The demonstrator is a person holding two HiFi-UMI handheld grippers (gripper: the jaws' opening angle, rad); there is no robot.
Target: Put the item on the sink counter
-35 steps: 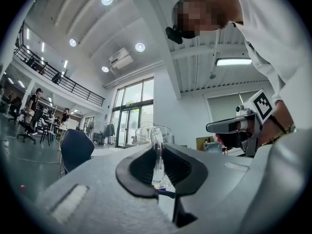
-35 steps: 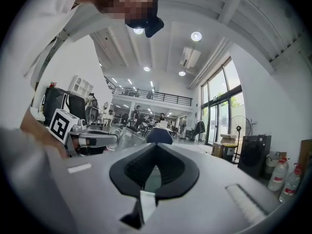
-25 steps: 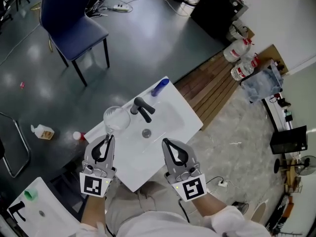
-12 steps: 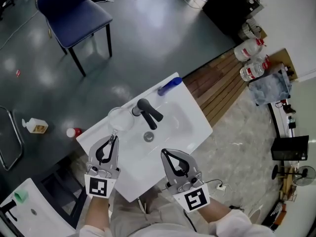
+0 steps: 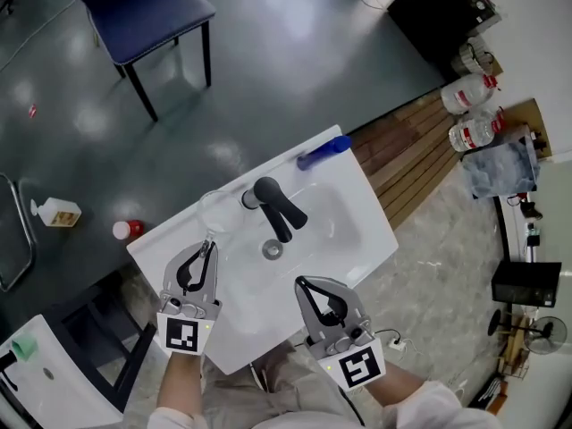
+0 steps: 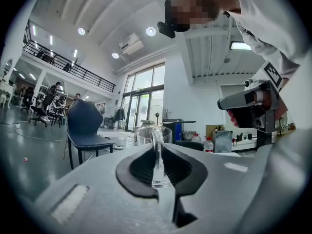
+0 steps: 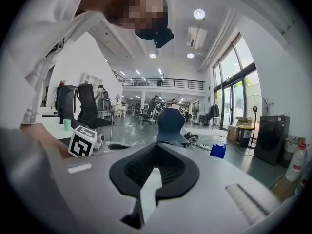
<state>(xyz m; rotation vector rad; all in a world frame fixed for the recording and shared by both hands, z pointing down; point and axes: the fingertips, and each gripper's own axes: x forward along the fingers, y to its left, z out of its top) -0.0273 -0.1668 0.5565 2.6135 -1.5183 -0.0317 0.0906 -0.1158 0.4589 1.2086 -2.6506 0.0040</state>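
A clear glass cup [image 5: 219, 209] stands at the left of the white sink counter [image 5: 357, 195], beside the black faucet [image 5: 276, 209]. My left gripper [image 5: 209, 244] is shut on it. In the left gripper view the cup's [image 6: 145, 133] thin glass edge runs down between the closed pads of the left gripper [image 6: 157, 175]. I cannot tell whether the cup rests on the counter. My right gripper [image 5: 303, 283] hovers over the counter's front edge, shut with nothing in it; in its own view the right gripper [image 7: 151, 180] shows bare pads.
A blue bottle [image 5: 323, 152] lies at the back of the counter and shows as a blue bottle [image 7: 218, 150] in the right gripper view. A drain [image 5: 272, 250] sits in the basin. Around stand a blue chair [image 5: 134, 7], water jugs [image 5: 474, 88], a wooden pallet [image 5: 416, 155] and floor litter [image 5: 125, 230].
The view has shifted, so the sink sits more to the right and lower. Both grippers keep their places at the counter, the left one still on the glass cup.
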